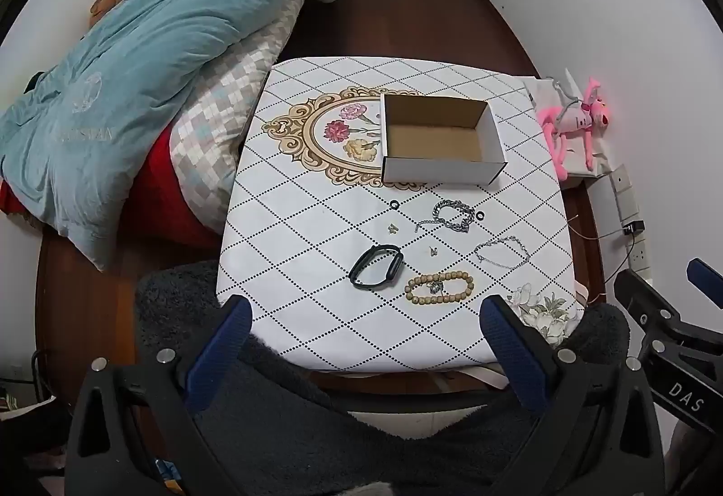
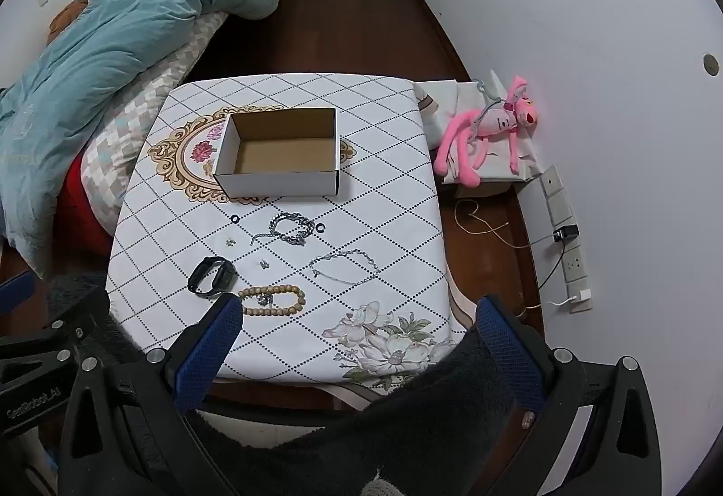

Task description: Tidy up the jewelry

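Observation:
An open white cardboard box (image 1: 440, 141) (image 2: 278, 152) stands empty on the table. In front of it lie a thick silver chain bracelet (image 1: 452, 216) (image 2: 291, 227), a thin silver chain (image 1: 501, 252) (image 2: 345, 265), a wooden bead bracelet (image 1: 439, 288) (image 2: 271, 301), a black wristband (image 1: 376, 267) (image 2: 212, 275), two small black rings (image 1: 394, 204) (image 2: 321, 227) and small earrings (image 1: 392, 228) (image 2: 264, 264). My left gripper (image 1: 366, 315) and right gripper (image 2: 357, 311) are both open and empty, held above the table's near edge.
The table (image 1: 316, 270) (image 2: 384, 202) has a white diamond-pattern cloth. A bed with a blue duvet (image 1: 158, 58) (image 2: 113, 35) is on the left. A pink plush toy (image 1: 576, 121) (image 2: 488, 130) lies on a box to the right, by wall sockets and cables (image 2: 565, 234).

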### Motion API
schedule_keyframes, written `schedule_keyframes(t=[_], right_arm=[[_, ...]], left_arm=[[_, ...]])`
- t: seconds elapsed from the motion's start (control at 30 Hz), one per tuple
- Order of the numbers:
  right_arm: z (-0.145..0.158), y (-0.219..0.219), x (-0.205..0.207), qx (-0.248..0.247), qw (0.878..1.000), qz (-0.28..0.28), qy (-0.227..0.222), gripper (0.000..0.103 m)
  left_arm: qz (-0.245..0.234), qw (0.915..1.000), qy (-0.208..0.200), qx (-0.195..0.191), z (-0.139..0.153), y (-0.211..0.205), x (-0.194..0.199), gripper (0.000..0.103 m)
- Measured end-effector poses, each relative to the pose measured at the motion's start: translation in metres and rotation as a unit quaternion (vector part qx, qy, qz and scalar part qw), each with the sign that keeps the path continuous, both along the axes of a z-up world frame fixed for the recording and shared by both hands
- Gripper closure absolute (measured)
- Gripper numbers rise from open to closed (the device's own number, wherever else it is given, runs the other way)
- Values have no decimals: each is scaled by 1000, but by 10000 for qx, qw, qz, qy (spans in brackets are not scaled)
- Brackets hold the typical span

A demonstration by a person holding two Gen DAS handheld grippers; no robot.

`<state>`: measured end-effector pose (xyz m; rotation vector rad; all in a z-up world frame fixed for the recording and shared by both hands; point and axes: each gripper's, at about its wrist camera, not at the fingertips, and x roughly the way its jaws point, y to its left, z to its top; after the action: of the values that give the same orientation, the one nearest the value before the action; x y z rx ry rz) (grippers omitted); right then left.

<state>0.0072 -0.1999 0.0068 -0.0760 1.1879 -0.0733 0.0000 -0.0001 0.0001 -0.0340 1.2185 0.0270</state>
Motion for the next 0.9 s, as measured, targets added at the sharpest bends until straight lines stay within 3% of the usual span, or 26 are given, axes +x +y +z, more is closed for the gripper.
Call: schedule_keyframes(t=[0.9], right_arm=[[-2, 1, -3, 33, 10000, 9, 36, 0]], left_arm=[[-23, 10000, -30, -3, 6, 0, 5, 0]])
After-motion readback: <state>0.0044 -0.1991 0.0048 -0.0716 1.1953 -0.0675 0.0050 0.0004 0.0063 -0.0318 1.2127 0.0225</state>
